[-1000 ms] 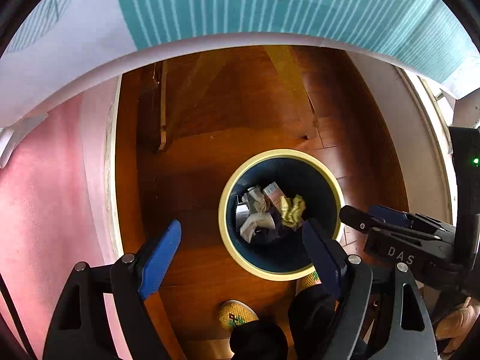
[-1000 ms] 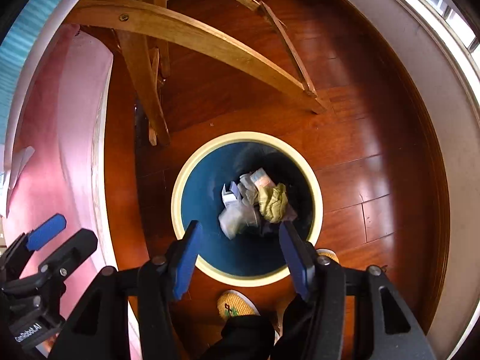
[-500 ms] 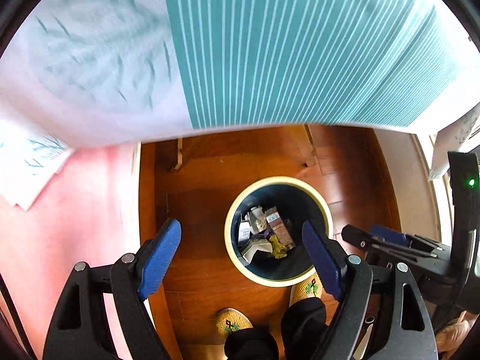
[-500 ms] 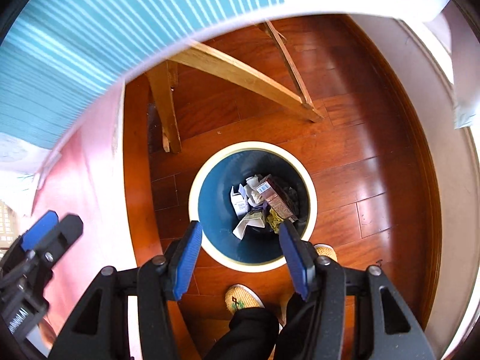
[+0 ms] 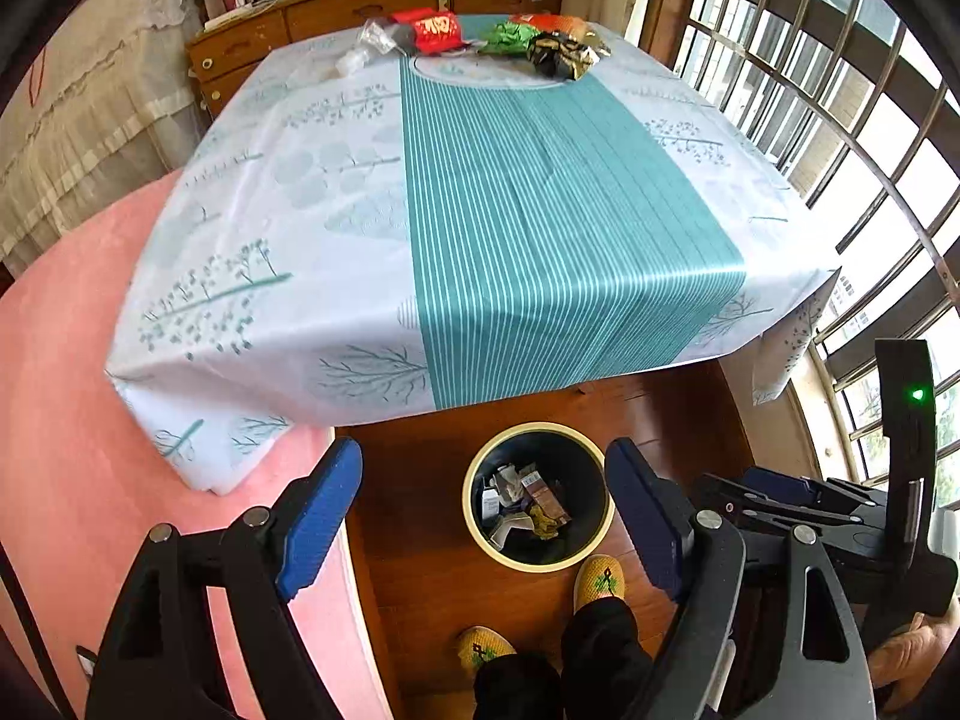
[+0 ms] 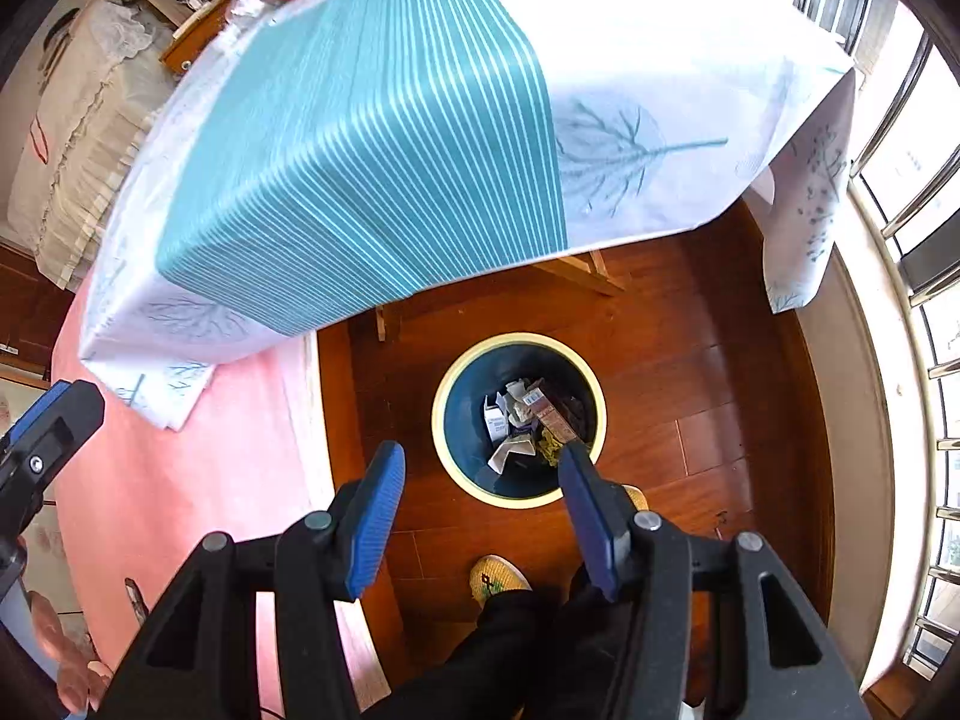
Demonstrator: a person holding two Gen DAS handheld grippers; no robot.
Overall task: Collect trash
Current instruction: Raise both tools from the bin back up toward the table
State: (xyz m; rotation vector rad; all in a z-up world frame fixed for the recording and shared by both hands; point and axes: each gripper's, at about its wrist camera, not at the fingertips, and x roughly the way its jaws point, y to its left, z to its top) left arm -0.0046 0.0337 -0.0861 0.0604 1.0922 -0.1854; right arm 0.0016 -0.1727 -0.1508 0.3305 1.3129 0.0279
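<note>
Trash bin, dark with cream rim, stood on wooden floor just off worktop's near edge, holding crumpled paper and small cartons. More wrappers lay along worktop's far edge on teal-striped cloth. Left hand-held gripper hung above bin, jaws apart, nothing between. Right hand-held gripper likewise apart and empty. Slippered feet beside bin.
</note>
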